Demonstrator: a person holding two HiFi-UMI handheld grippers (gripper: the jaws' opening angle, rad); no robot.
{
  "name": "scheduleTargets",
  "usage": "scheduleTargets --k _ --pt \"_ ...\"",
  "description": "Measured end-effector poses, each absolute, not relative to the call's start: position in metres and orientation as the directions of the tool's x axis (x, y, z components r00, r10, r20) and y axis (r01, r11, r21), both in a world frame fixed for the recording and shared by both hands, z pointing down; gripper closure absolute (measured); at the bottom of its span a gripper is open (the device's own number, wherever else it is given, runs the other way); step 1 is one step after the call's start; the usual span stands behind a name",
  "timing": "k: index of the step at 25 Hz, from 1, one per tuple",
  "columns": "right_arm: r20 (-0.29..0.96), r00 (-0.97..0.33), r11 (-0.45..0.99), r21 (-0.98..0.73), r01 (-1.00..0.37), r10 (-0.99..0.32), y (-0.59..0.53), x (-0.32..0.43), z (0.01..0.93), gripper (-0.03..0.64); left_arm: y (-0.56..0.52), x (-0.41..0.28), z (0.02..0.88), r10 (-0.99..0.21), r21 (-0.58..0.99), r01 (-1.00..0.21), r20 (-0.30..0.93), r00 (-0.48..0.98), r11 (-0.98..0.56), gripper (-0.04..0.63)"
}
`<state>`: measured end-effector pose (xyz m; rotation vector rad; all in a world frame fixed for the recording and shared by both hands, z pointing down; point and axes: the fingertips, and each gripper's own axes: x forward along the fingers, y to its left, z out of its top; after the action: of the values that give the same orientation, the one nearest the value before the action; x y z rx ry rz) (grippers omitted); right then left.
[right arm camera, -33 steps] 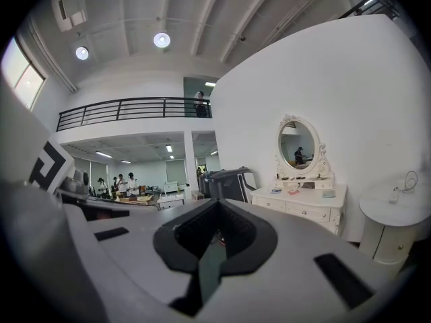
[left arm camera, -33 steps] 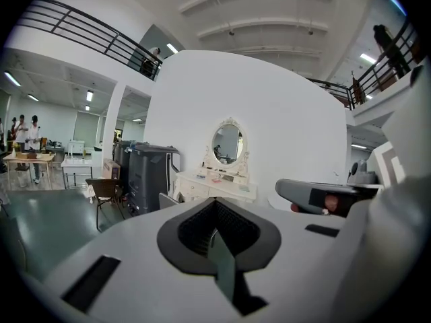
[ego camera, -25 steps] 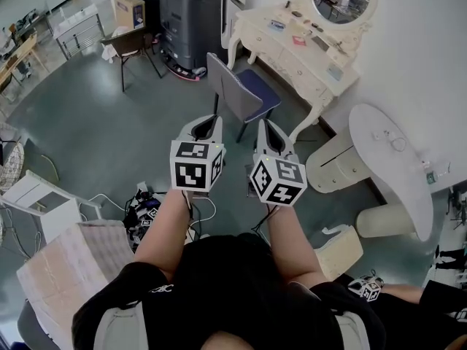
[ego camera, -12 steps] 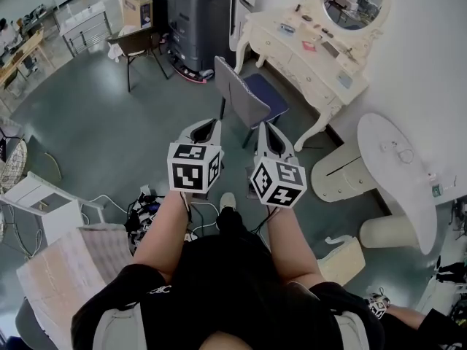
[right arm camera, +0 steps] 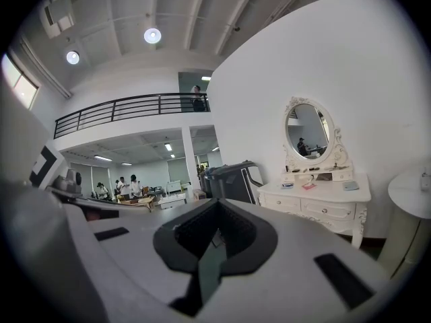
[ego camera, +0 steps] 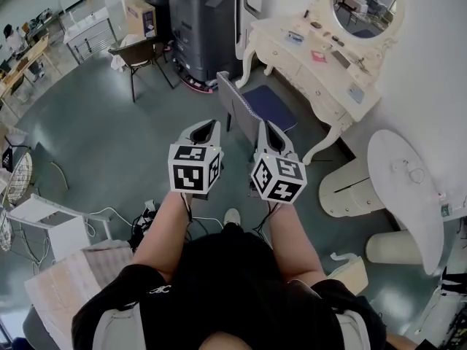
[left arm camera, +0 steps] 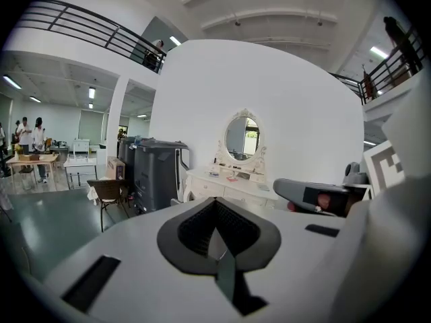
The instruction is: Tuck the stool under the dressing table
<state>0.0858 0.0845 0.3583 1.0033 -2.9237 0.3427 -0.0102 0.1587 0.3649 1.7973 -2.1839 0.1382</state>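
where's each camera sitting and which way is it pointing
Head view: on the person's head, looking steeply down at the stool; arms, left gripper, right gripper show.
Left gripper view: on that gripper, facing the dressing table; its shut jaws show.
Right gripper view: on that gripper, facing the same table; shut jaws show.
Shared: table and mirror in all three.

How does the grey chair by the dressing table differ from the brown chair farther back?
The grey chair has a blue seat; the brown chair is brown in seat and back. The grey chair stands right before the dressing table; the brown chair stands farther off, beside the dark cabinet. Both stand upright on thin dark legs.
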Motion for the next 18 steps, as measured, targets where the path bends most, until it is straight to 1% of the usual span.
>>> scheduleTargets --k 9,18 --pt "0.144 -0.814 0.786 -0.211 -0.581 -0.563 0.007 0.052 0.369 0.609 0.080 -0.044 0.375 -0.921 0.110 -0.968 0.347 -0.175 0.225 0.595" --pt "0.173 -0.822 0.790 -0.228 -0.570 -0.543 -0.062 0.024 0.380 0.609 0.017 -0.067 0.379 -0.911 0.079 -0.967 0.363 -0.198 0.242 0.595"
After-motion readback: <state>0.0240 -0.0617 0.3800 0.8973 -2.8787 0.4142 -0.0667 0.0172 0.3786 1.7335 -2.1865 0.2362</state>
